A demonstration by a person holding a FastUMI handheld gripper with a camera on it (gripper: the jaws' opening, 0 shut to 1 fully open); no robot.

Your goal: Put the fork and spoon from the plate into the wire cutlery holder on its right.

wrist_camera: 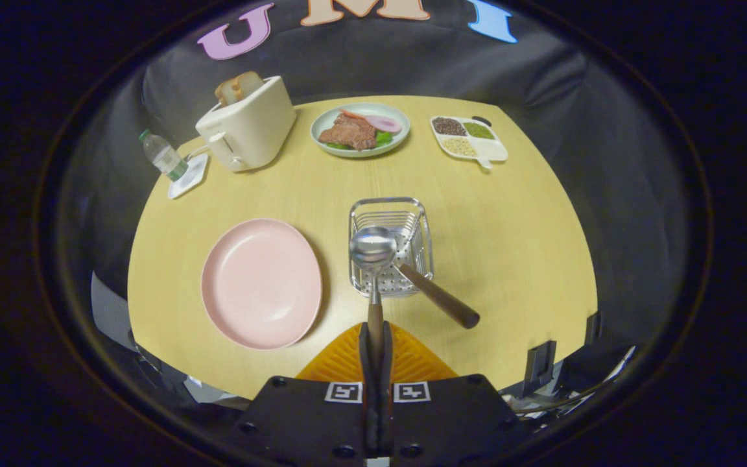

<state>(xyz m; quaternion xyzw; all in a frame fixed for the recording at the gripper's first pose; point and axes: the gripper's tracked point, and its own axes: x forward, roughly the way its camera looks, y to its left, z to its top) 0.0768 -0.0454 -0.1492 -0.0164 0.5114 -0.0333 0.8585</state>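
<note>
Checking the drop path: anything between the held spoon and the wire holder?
Nothing visible. The gripper is shut on the spoon, whose bowl hangs over the holder. A wooden handle already leans out of the holder's right side.

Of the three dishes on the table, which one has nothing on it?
The pink plate, left of the wire holder. The green plate and divided tray carry food. The claw grips the spoon.
</note>
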